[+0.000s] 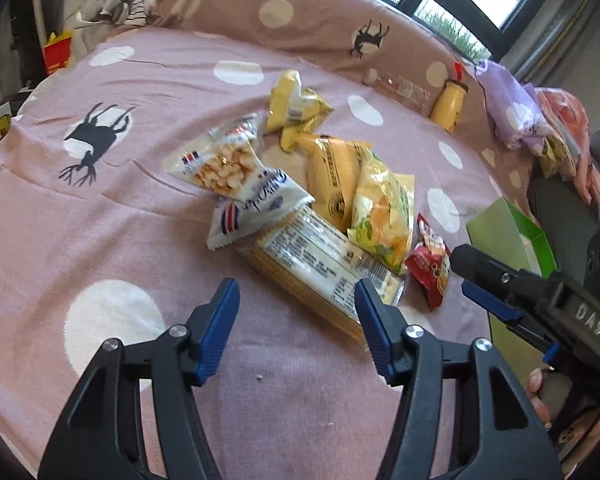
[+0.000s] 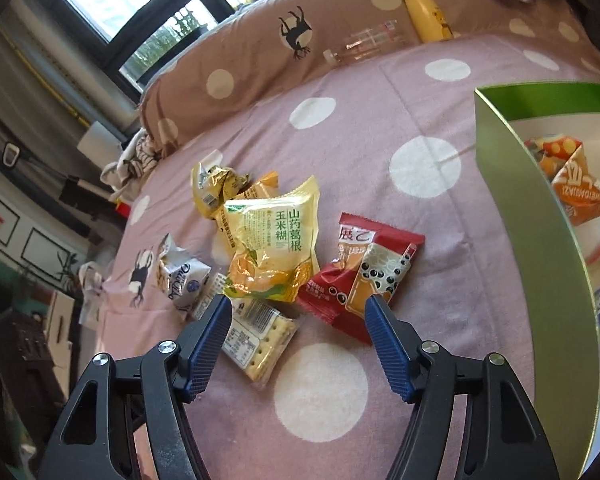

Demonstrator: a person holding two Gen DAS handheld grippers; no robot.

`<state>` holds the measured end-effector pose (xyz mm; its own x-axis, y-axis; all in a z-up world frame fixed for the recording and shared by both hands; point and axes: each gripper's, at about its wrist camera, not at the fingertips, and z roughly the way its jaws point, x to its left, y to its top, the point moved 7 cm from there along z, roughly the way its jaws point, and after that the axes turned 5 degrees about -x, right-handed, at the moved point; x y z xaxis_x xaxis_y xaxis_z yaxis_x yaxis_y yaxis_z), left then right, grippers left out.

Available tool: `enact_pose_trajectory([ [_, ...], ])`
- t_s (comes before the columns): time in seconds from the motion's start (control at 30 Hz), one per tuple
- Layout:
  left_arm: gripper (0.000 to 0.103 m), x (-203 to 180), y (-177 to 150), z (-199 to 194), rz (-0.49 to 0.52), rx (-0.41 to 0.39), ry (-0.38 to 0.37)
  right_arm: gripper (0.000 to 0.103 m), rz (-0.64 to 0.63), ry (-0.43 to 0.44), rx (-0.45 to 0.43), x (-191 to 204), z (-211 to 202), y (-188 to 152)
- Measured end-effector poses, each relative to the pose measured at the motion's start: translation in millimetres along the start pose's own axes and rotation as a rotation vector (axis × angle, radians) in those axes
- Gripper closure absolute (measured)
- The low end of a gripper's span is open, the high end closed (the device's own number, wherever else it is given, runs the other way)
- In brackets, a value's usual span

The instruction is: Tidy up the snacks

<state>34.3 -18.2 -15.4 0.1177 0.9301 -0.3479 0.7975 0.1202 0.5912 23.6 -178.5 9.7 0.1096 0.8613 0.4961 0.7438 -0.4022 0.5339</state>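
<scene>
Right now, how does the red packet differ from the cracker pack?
The red packet is opaque red foil with a bubble-tea picture; the cracker pack is clear, showing pale crackers and a white label. The red packet is short and squarish; the cracker pack is a long block. The red packet lies clear of the pile; the cracker pack has other bags overlapping its far end. Both lie on the bedspread, still outside the green box.

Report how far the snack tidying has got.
Done: a few packets, one orange, lie in the green box. In hand: nothing; left gripper and right gripper are empty above the pile. Left: cracker pack, red packet, yellow-green packet and others on the bed.
</scene>
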Motion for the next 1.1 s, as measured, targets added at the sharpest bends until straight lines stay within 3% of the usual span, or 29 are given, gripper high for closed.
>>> enact_pose_trajectory([
  [0.1, 0.044, -1, -4, 5, 0.012, 0.020, 0.013, 0.032, 0.028, 0.049, 0.042, 4, 8, -4],
  [0.4, 0.044, 5, -11, 16, 0.005, 0.074, 0.038, 0.032, 0.023, 0.065, 0.112, 19, 27, -16],
  [1.1, 0.043, 9, -12, 10, -0.011, 0.091, 0.039, 0.032, 0.058, 0.048, 0.101, 12, 22, -18],
])
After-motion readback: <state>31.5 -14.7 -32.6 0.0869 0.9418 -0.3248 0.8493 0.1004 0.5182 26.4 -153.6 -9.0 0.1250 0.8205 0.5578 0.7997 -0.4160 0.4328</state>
